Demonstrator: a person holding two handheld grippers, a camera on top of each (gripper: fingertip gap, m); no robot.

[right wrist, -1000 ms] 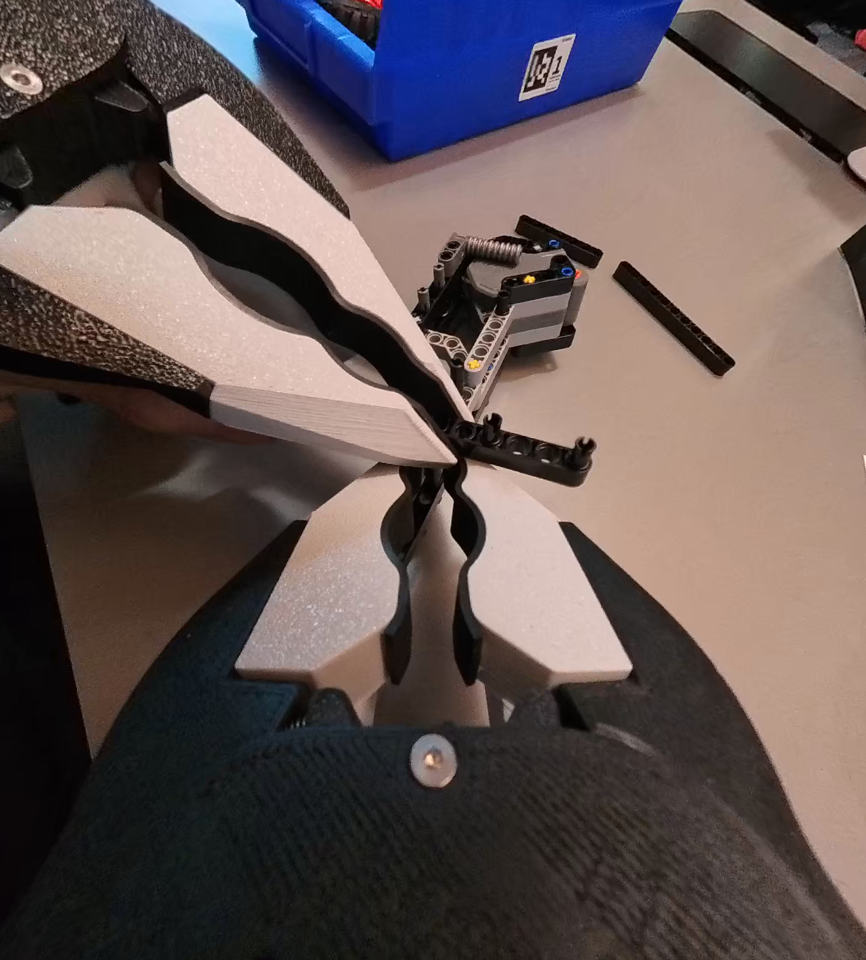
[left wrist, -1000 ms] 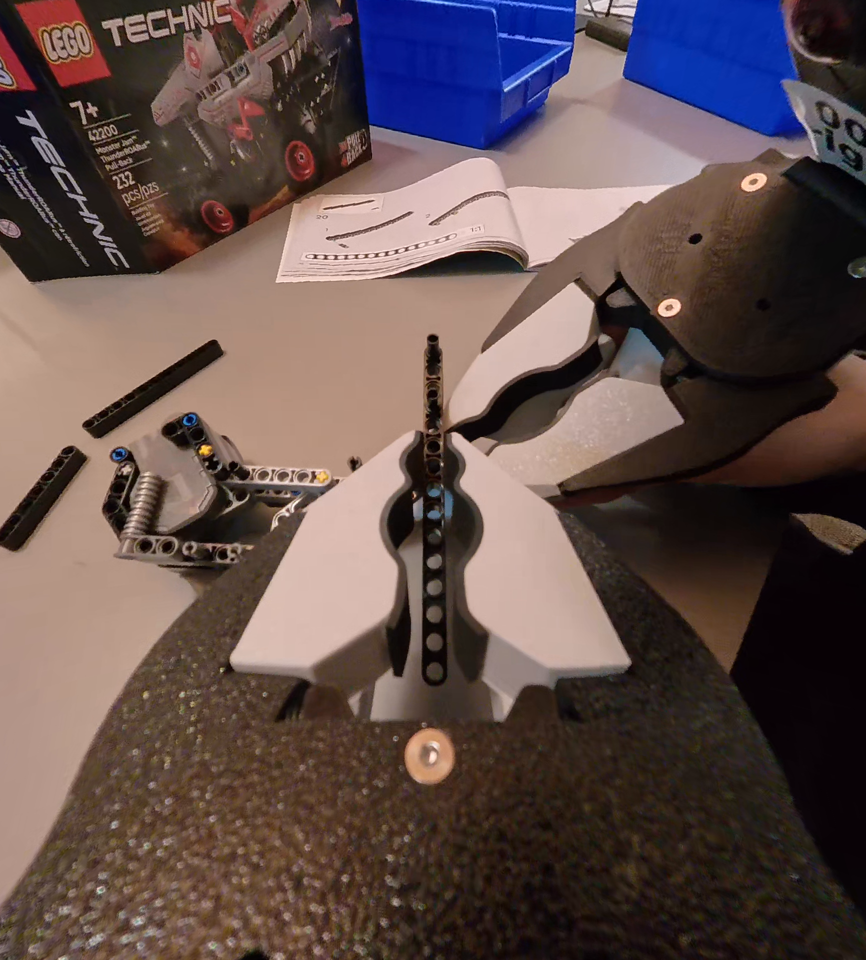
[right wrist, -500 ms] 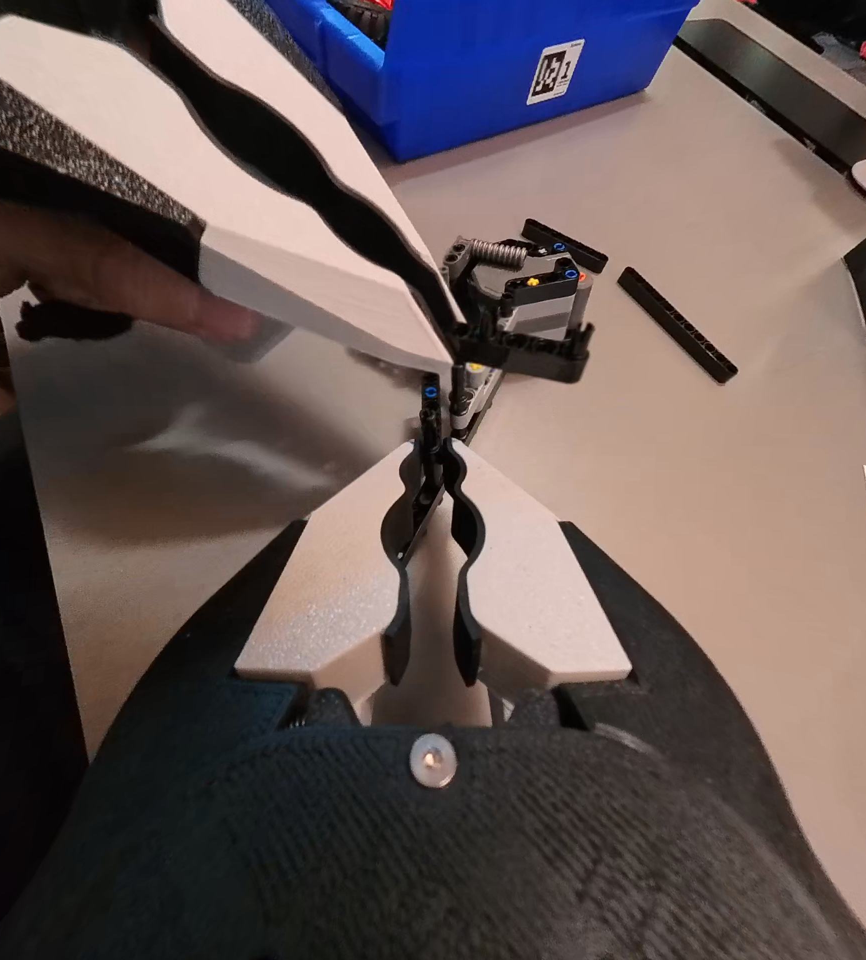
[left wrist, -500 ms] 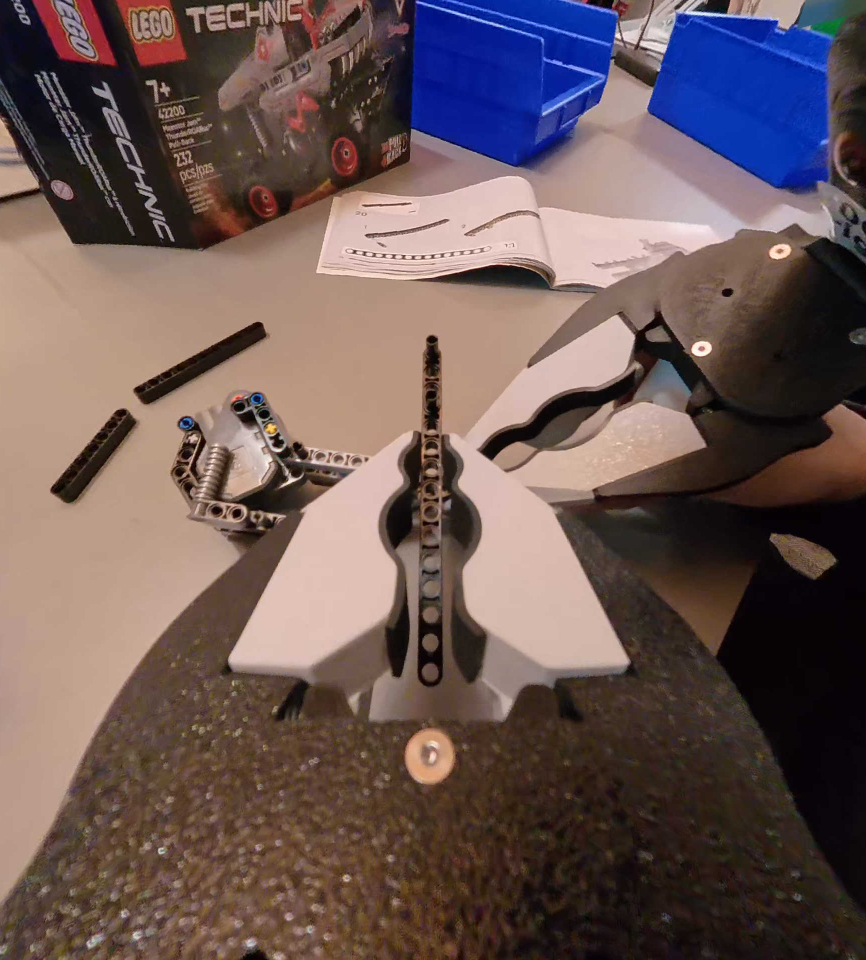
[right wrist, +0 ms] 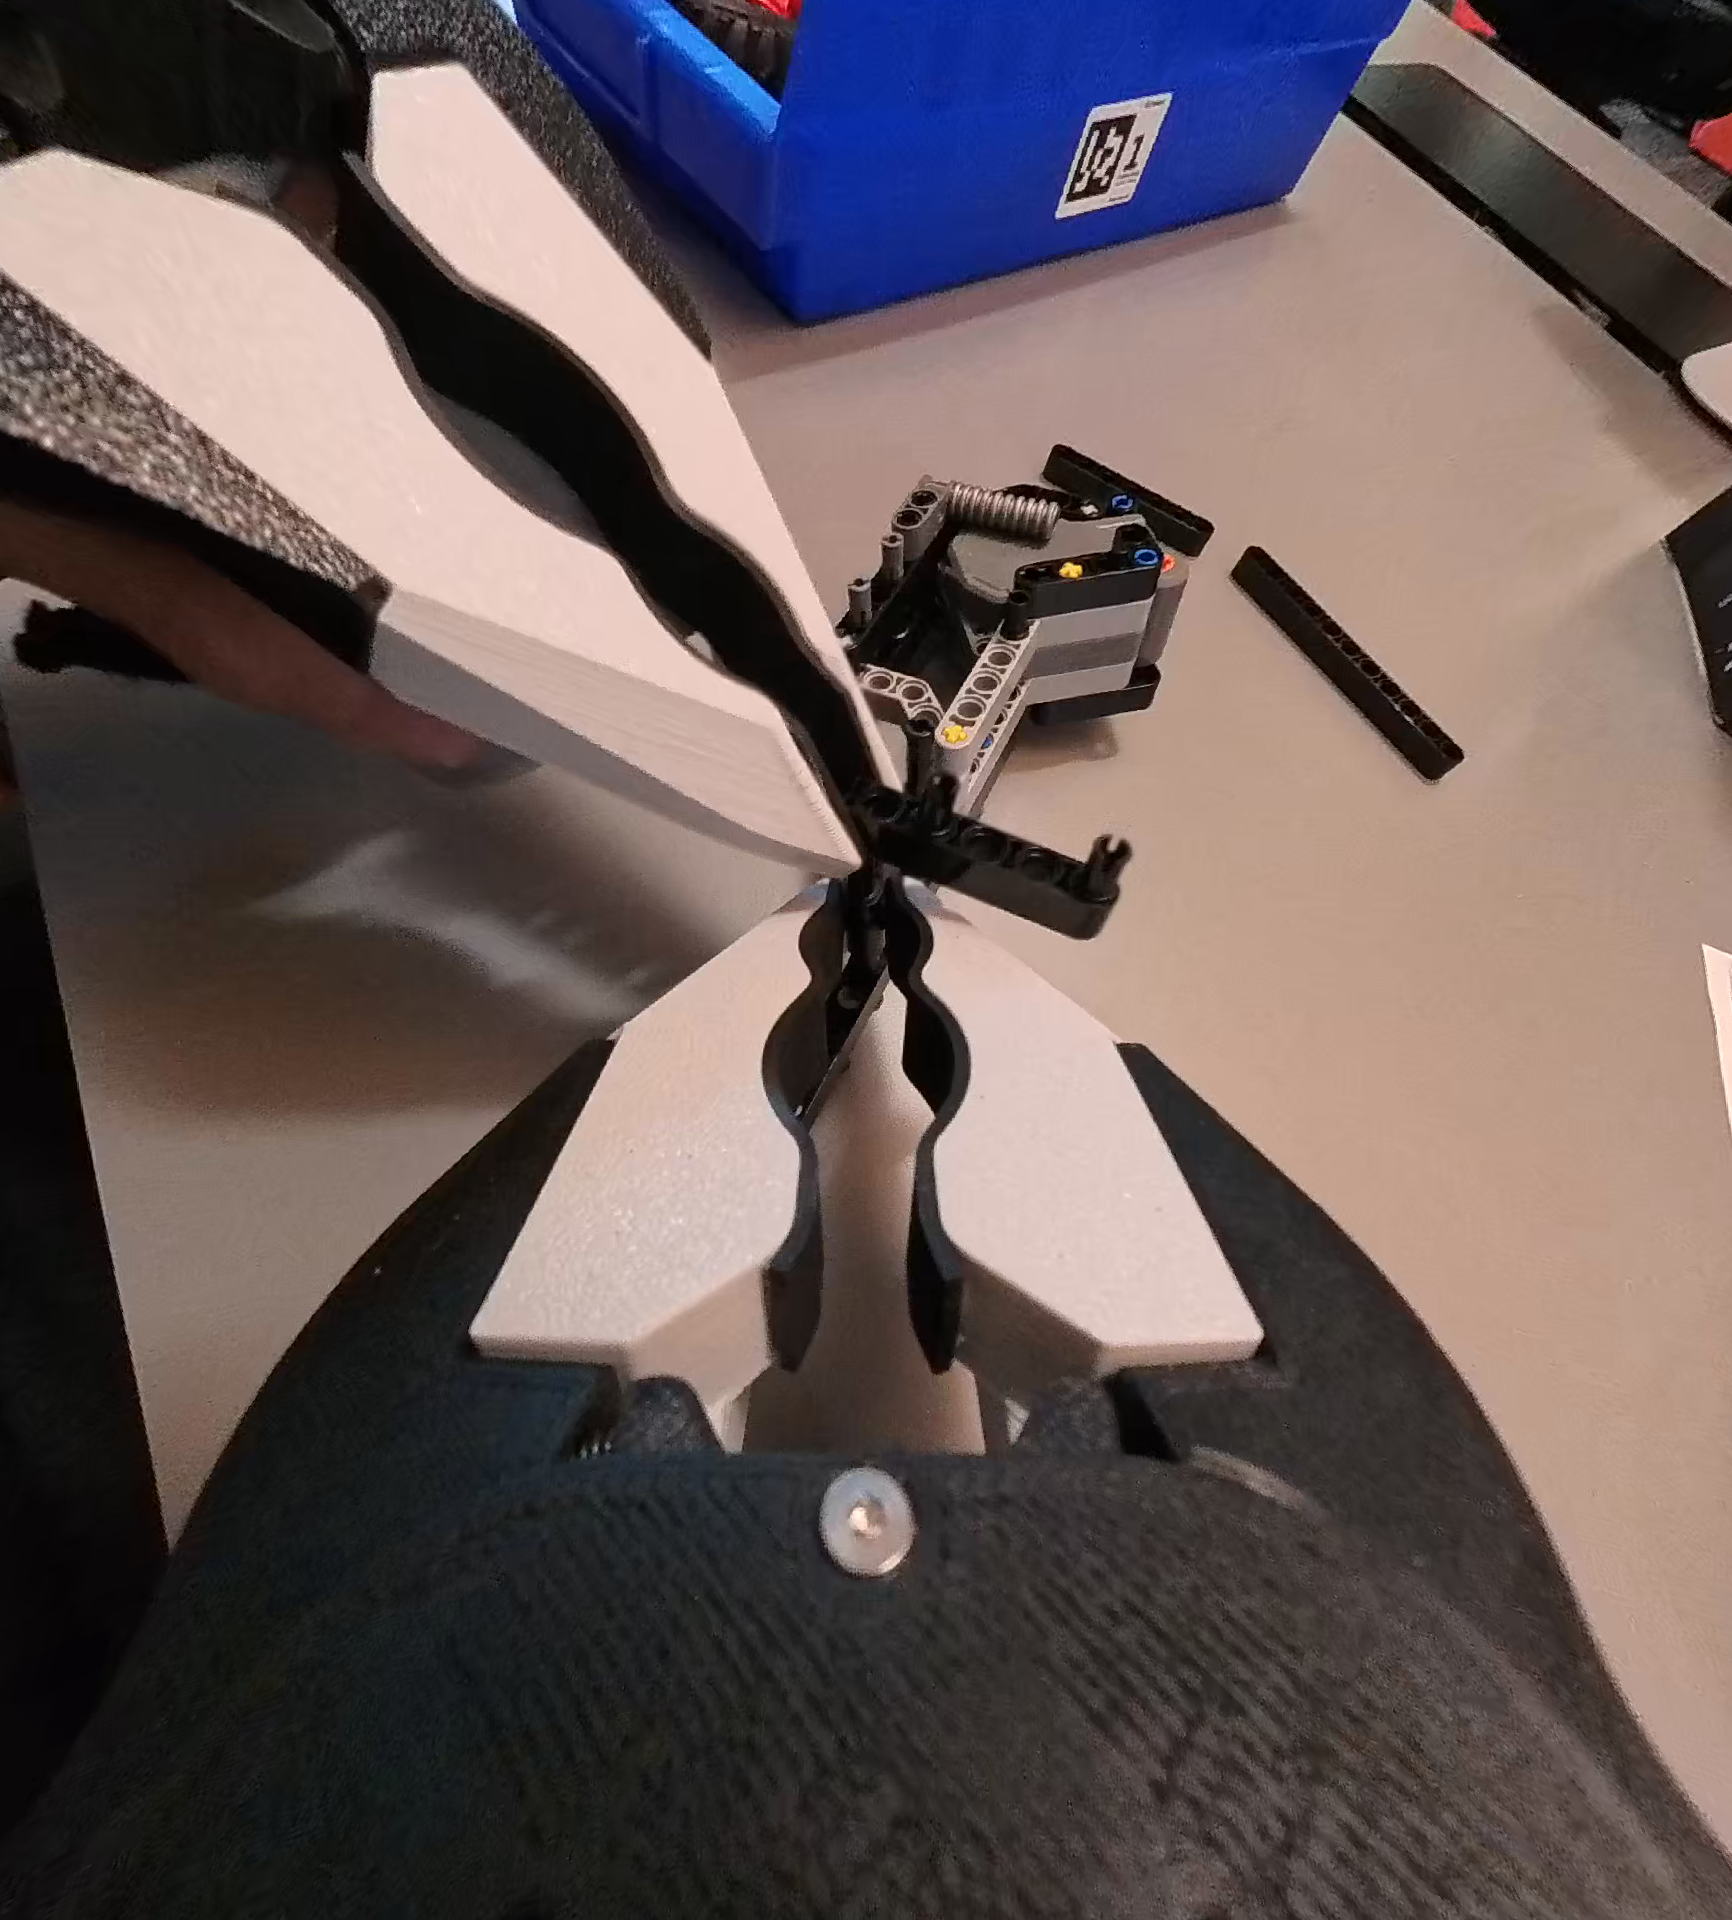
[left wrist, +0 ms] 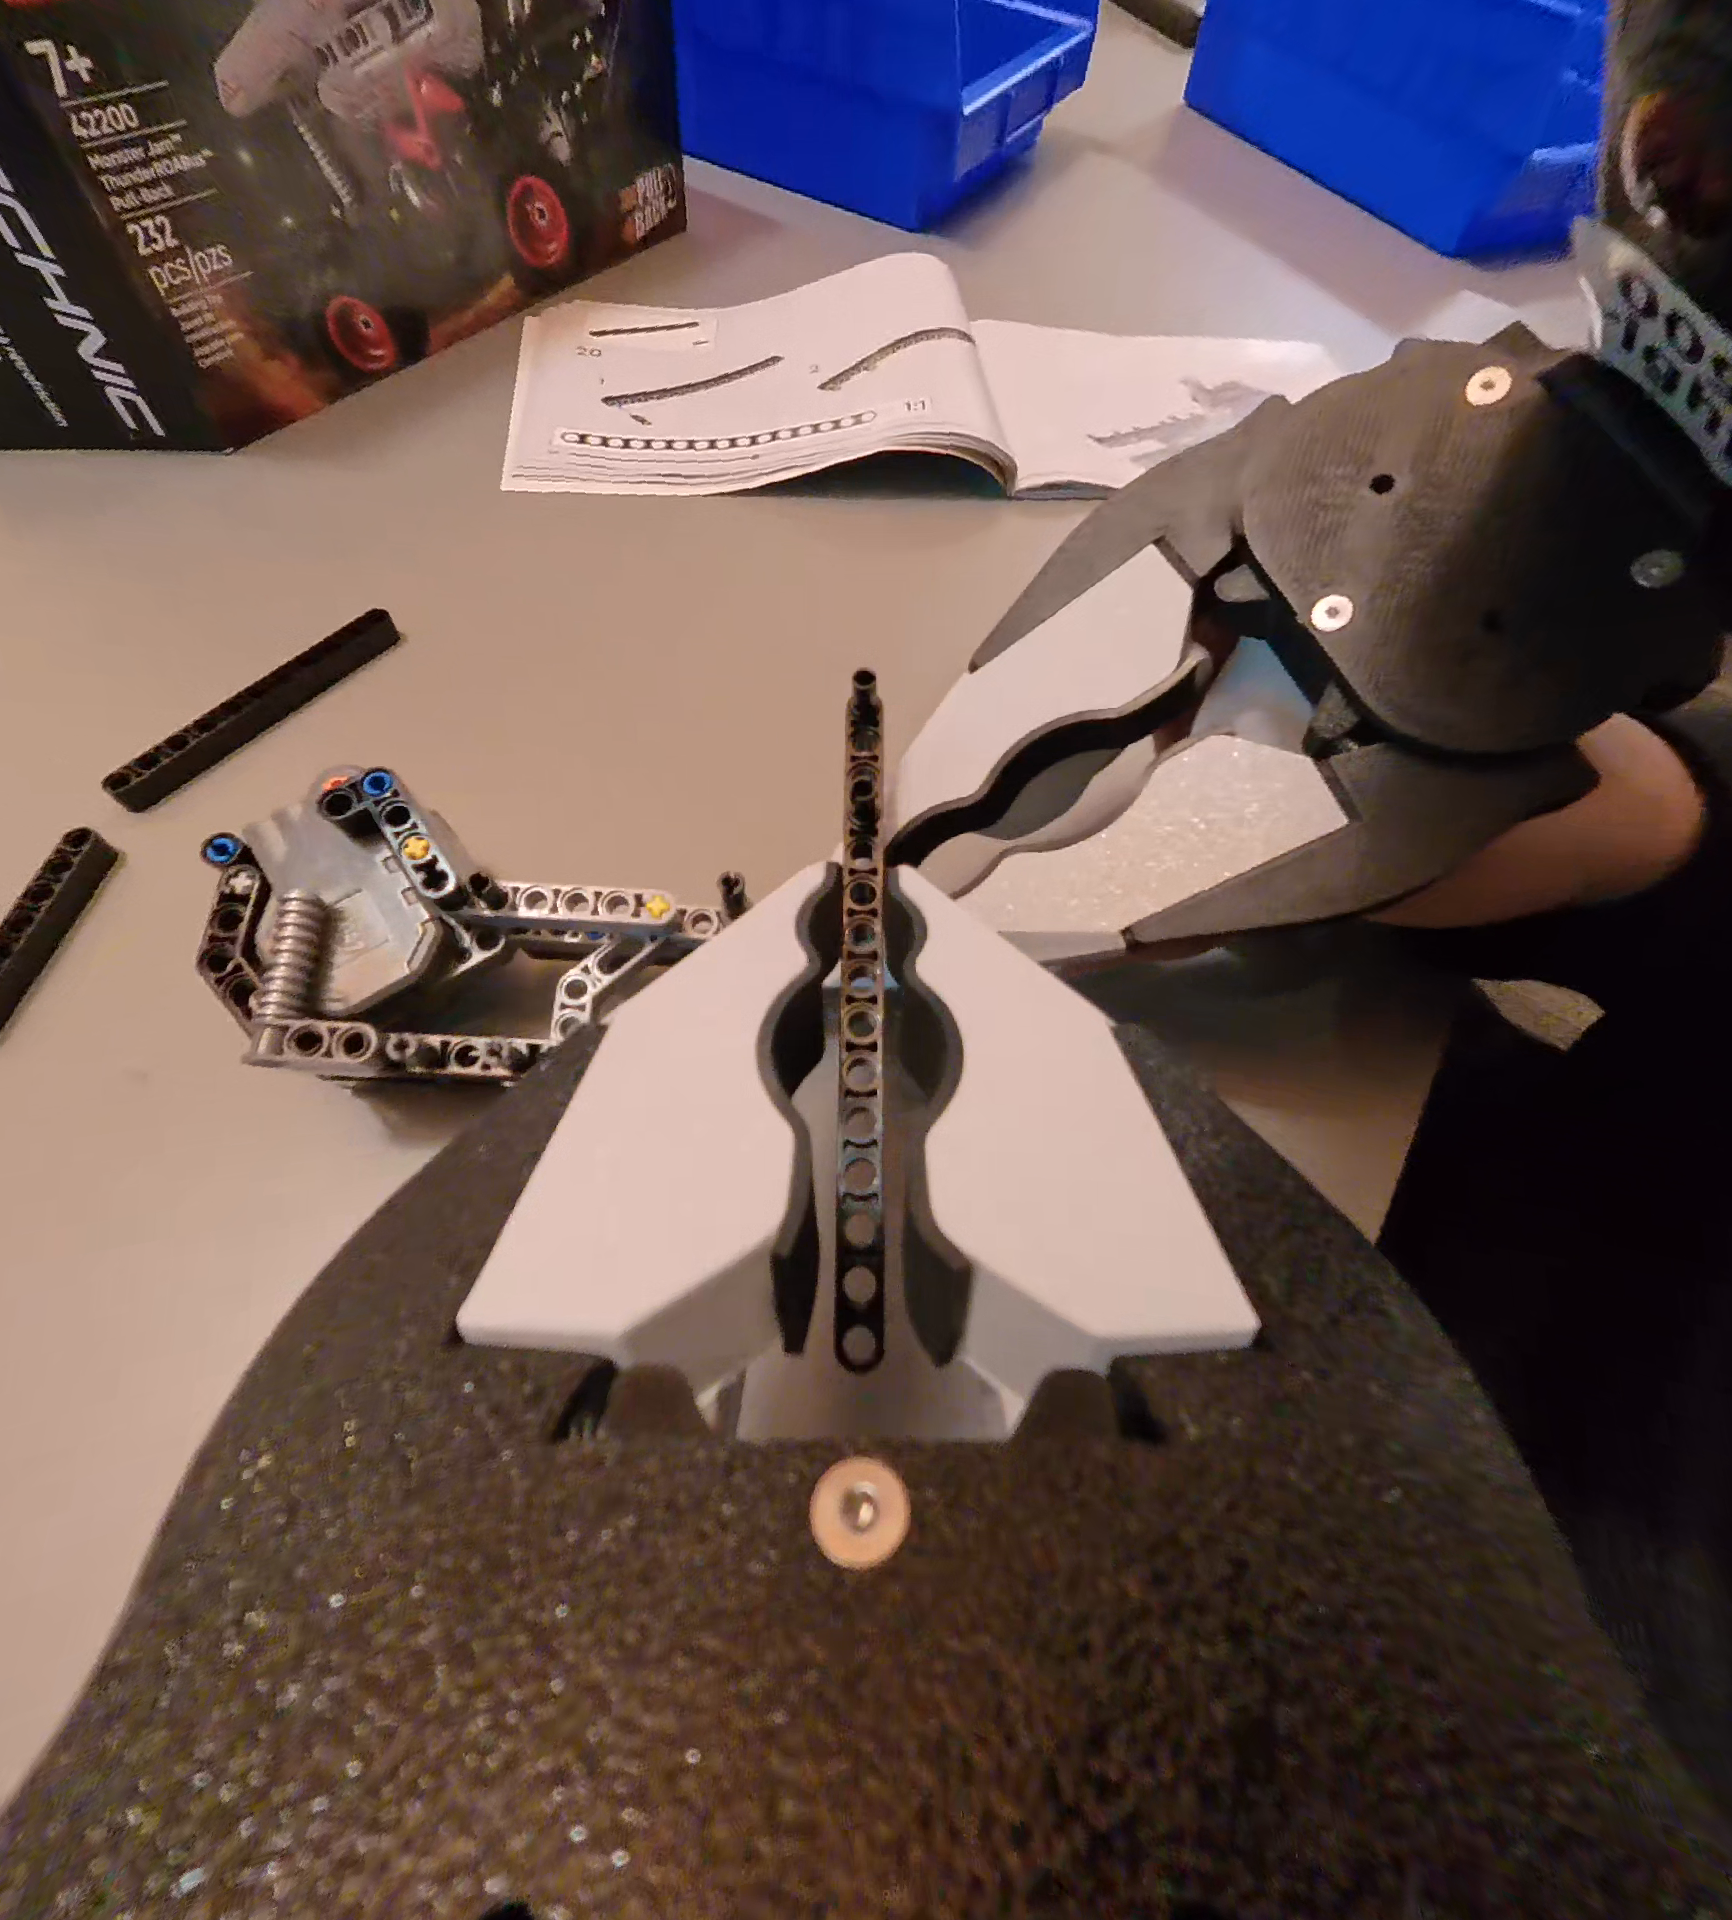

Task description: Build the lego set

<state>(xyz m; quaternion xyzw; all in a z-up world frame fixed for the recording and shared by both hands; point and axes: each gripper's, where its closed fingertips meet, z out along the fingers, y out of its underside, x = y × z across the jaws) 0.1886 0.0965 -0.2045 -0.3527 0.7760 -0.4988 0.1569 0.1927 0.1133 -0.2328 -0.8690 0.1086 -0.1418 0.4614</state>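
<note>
My left gripper (left wrist: 860, 883) is shut on a long black beam (left wrist: 860, 1039) with a row of holes, which sticks out forward past the fingertips. In the right wrist view the same beam (right wrist: 997, 862) points right, with a pin at its end. My right gripper (right wrist: 867, 904) is shut on a small black pin (right wrist: 846, 997), and its tip meets the beam right at the left gripper's fingertips. In the left wrist view it (left wrist: 903, 842) comes in from the right. The grey and black partial assembly (left wrist: 374, 935) with a spring lies on the table beyond (right wrist: 1028, 623).
Two loose black beams (left wrist: 249, 712) (left wrist: 20, 940) lie left of the assembly; one shows in the right wrist view (right wrist: 1345, 665). The set's box (left wrist: 218, 208), an open instruction booklet (left wrist: 789, 384) and blue bins (left wrist: 893, 94) (right wrist: 945, 135) stand at the back. Both grippers are held in hands. The grippers are tip to tip, or close to it.
Half a second ago the two grippers were apart, the left one held higher. Now they have come together, with the right gripper's pin against the beam.
</note>
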